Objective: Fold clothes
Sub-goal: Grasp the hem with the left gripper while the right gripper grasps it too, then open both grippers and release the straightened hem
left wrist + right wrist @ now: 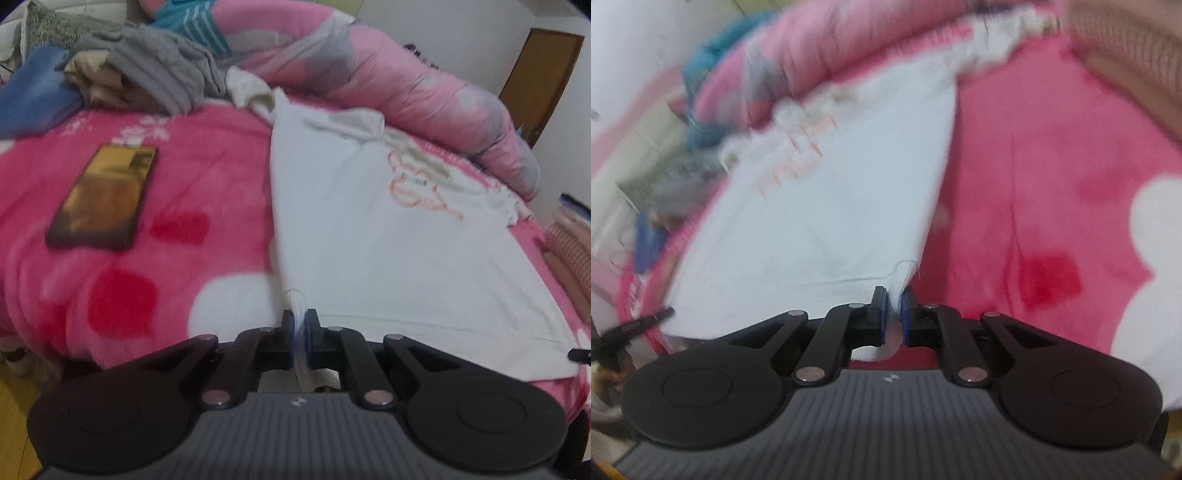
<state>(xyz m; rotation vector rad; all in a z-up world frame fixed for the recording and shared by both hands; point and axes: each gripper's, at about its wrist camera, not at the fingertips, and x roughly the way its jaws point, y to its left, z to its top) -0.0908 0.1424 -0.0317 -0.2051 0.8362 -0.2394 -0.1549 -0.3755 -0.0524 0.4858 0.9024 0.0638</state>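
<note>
A white T-shirt [388, 229] with an orange print lies spread on a pink blanket [147, 192]. My left gripper [300, 317] is shut on the shirt's near left hem corner, with cloth pinched between its blue pads. In the right wrist view the same T-shirt [827, 206] stretches away to the upper left, and my right gripper [894, 299] is shut on its near right hem corner. The tip of the other gripper [646, 319] shows at the left edge. The right wrist view is blurred.
A dark phone [103, 195] lies on the blanket left of the shirt. A heap of grey, beige and blue clothes [140, 74] sits at the far left. A rolled pink quilt [424, 88] runs along the far side. A brown door [539, 85] stands at right.
</note>
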